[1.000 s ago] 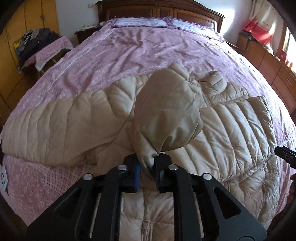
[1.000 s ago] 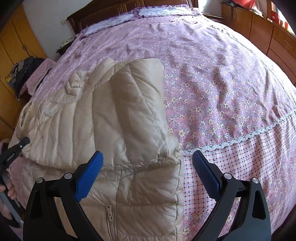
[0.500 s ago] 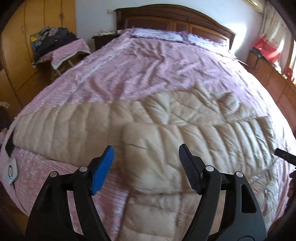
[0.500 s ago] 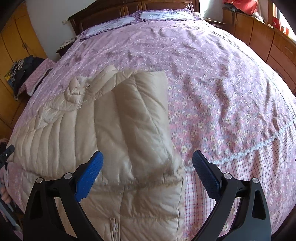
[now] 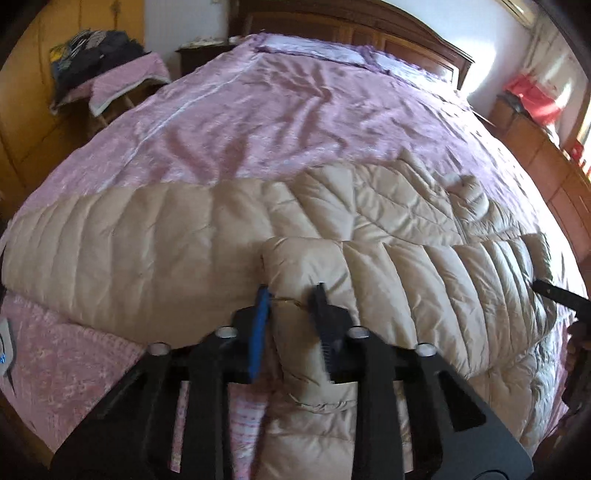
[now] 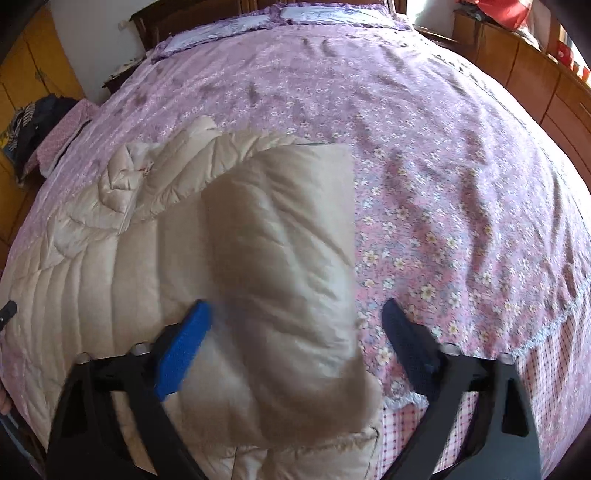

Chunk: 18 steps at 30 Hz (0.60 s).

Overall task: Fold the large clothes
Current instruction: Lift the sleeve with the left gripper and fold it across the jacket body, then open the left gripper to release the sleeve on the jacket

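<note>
A beige puffer jacket (image 5: 207, 236) lies spread on the pink bedspread (image 5: 288, 110). One sleeve (image 5: 424, 273) is folded across its chest, and the other stretches out to the left. My left gripper (image 5: 291, 295) is closing its jaws on the folded sleeve's cuff end, with fabric pinched between the pads. In the right wrist view the jacket's (image 6: 92, 280) folded side (image 6: 280, 258) sits between the jaws of my right gripper (image 6: 295, 325). Those jaws are closing: the blue pad is at the fabric, the dark pad still apart from it.
The wooden headboard (image 5: 406, 37) and pillows (image 6: 303, 14) are at the far end. A stool piled with clothes (image 5: 92, 66) stands at the left and wooden cabinets (image 6: 535, 74) line the right. The checked bed skirt (image 6: 546, 369) marks the bed's near edge.
My left gripper let the lifted sleeve down flat across the jacket, opened wide, then closed again at its cuff end. My right gripper's jaws have narrowed around the folded side.
</note>
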Each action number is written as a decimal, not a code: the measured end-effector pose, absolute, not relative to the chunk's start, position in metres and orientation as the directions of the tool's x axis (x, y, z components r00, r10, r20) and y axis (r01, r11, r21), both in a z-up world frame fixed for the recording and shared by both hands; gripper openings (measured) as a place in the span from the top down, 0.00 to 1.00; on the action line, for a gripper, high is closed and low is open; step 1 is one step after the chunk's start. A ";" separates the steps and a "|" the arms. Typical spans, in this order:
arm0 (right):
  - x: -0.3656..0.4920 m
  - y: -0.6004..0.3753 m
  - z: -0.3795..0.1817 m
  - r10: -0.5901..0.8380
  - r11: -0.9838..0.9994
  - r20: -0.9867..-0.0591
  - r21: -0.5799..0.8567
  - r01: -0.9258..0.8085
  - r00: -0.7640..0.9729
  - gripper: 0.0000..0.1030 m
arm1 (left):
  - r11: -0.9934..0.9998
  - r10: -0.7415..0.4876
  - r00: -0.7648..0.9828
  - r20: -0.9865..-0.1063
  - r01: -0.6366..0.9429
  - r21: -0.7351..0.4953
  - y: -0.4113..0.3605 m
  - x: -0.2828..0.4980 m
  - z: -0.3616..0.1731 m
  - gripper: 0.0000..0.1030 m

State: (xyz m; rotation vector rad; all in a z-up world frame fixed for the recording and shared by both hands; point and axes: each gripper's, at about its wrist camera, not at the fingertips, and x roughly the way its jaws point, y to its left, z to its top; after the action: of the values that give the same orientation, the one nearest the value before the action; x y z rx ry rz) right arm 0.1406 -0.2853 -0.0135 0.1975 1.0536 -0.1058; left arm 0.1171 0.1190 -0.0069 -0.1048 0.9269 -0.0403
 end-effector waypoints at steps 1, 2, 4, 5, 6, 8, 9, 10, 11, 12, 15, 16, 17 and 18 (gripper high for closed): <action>0.139 -0.287 -0.012 0.008 0.975 -0.868 0.118 0.190 0.496 0.58 | 0.994 -0.093 0.604 -0.792 0.010 -0.109 0.114 0.119 -0.005 0.91; 0.136 -0.289 -0.010 0.001 0.972 -0.860 0.121 0.201 0.511 0.65 | 0.994 -0.103 0.610 -0.786 0.027 -0.109 0.108 0.119 -0.003 0.93; 0.131 -0.293 -0.002 0.002 0.970 -0.843 0.132 0.203 0.538 0.83 | 0.991 -0.130 0.624 -0.770 0.063 -0.116 0.097 0.123 0.004 0.94; 0.126 -0.299 0.005 -0.003 0.967 -0.827 0.140 0.211 0.562 0.85 | 0.990 -0.141 0.633 -0.761 0.082 -0.116 0.091 0.126 0.007 0.94; 0.125 -0.304 0.009 -0.005 0.965 -0.818 0.148 0.219 0.575 0.87 | 0.989 -0.148 0.640 -0.754 0.096 -0.113 0.085 0.130 0.010 0.94; 0.120 -0.316 0.015 -0.015 0.952 -0.801 0.172 0.253 0.599 0.88 | 0.988 -0.156 0.645 -0.748 0.117 -0.105 0.075 0.139 0.011 0.94; 0.120 -0.324 0.016 -0.017 0.942 -0.797 0.190 0.277 0.604 0.88 | 0.988 -0.152 0.637 -0.755 0.120 -0.098 0.068 0.147 0.008 0.94; 0.120 -0.328 0.014 -0.015 0.935 -0.798 0.202 0.291 0.602 0.88 | 0.989 -0.144 0.631 -0.762 0.119 -0.089 0.064 0.152 0.005 0.94; 0.122 -0.332 0.011 -0.009 0.930 -0.803 0.212 0.300 0.595 0.88 | 0.991 -0.129 0.625 -0.770 0.117 -0.072 0.060 0.156 0.002 0.94; 0.124 -0.335 0.005 -0.005 0.925 -0.810 0.219 0.311 0.586 0.88 | 0.993 -0.102 0.620 -0.778 0.114 -0.039 0.054 0.163 -0.004 0.94; 0.128 -0.342 -0.009 0.007 0.914 -0.823 0.235 0.329 0.568 0.88 | 0.993 -0.056 0.611 -0.789 0.113 0.017 0.045 0.174 -0.015 0.93; 0.128 -0.344 -0.013 0.013 0.911 -0.825 0.242 0.334 0.564 0.88 | 0.993 -0.049 0.604 -0.796 0.113 0.024 0.043 0.179 -0.019 0.93; 0.129 -0.345 -0.017 0.020 0.907 -0.828 0.250 0.338 0.560 0.88 | 0.993 -0.048 0.598 -0.800 0.113 0.025 0.043 0.181 -0.022 0.92; 0.130 -0.347 -0.020 0.025 0.905 -0.832 0.254 0.340 0.555 0.87 | 0.993 -0.043 0.594 -0.803 0.113 0.030 0.042 0.182 -0.024 0.92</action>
State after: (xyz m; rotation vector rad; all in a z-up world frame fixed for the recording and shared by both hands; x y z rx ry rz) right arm 0.1300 -0.3467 -0.0198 0.4138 0.9717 -0.1926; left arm 0.1823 0.0417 -0.0245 0.0805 0.9304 -0.0906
